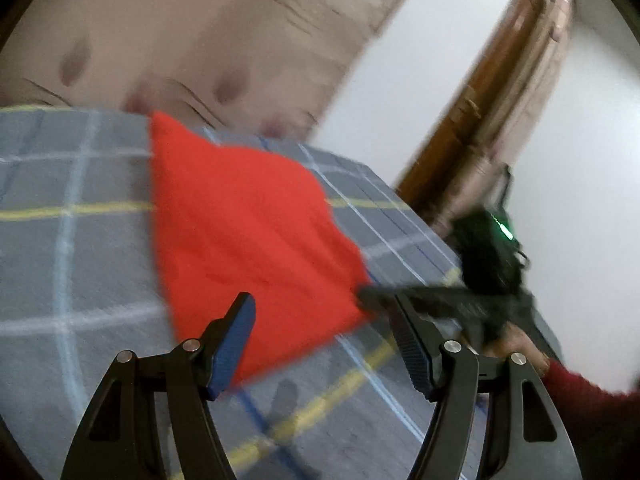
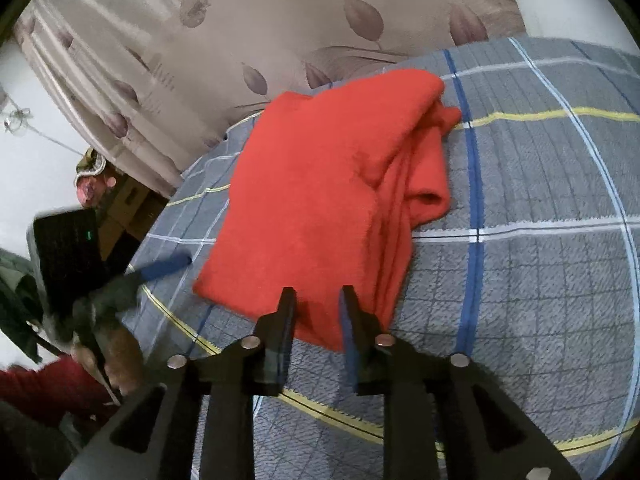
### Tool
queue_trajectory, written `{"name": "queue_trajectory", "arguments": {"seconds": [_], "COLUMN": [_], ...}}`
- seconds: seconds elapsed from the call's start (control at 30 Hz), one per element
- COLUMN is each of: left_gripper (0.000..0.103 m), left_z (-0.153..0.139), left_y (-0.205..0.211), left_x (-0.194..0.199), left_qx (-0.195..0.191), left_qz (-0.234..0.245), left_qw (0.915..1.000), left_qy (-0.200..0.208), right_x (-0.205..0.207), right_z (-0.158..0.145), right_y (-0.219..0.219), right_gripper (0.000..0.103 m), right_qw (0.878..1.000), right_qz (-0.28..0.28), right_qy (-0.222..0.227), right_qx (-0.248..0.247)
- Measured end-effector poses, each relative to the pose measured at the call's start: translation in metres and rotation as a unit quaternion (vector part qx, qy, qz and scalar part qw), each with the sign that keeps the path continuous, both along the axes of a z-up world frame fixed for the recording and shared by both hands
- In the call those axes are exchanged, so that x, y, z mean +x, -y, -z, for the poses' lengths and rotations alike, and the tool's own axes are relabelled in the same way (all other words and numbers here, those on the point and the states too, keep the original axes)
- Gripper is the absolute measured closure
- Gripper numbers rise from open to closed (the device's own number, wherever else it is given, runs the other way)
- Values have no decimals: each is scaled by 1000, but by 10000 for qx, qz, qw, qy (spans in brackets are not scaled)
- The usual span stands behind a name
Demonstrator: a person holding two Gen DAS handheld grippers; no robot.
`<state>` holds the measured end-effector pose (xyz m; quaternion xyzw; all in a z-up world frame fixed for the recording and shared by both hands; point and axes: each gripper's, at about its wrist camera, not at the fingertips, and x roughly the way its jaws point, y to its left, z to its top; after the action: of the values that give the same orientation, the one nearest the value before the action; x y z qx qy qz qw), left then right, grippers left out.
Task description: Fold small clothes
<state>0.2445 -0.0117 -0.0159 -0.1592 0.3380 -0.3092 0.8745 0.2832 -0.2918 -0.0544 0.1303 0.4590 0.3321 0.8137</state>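
the red cloth (image 2: pixel 320 200) looks soft, light and limp, so grip its edge at 6 o'clock. the right gripper (image 2: pixel 316 300) stands slightly parted and empty over that edge; the left gripper (image 1: pixel 320 320) is wide and empty.

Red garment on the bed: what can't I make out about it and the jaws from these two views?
- Red garment: type unreadable; folded layers hide its shape, and the left wrist view is motion-blurred.
- Right gripper: jaws slightly apart at the near edge; whether cloth lies between them is unclear.
- Left gripper: jaws open, holding nothing; the far hem sits behind the right gripper.
- Plaid bedspread: its edges are cut off by the frame.
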Motion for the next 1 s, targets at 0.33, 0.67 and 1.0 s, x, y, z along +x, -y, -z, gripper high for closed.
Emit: {"name": "queue_trajectory", "arguments": {"seconds": [0.33, 0.67, 1.0], "left_gripper": [33, 32, 21], "left_z": [20, 44, 36], "left_y": [-29, -24, -3], "left_x": [74, 132, 150], "left_qx": [293, 183, 747], "left_qz": [-420, 214, 189], "left_qw": [9970, 9946, 9951], "left_qy": [-580, -994, -614], "right_x": [-5, -3, -6], "right_z": [-4, -2, -2], "right_y": [-10, -10, -14], "right_gripper": [59, 54, 49], "right_qw": [9995, 9996, 9994], "right_qz": [-199, -186, -174], "right_qy": [227, 213, 277], "right_qx": [-87, -8, -57]}}
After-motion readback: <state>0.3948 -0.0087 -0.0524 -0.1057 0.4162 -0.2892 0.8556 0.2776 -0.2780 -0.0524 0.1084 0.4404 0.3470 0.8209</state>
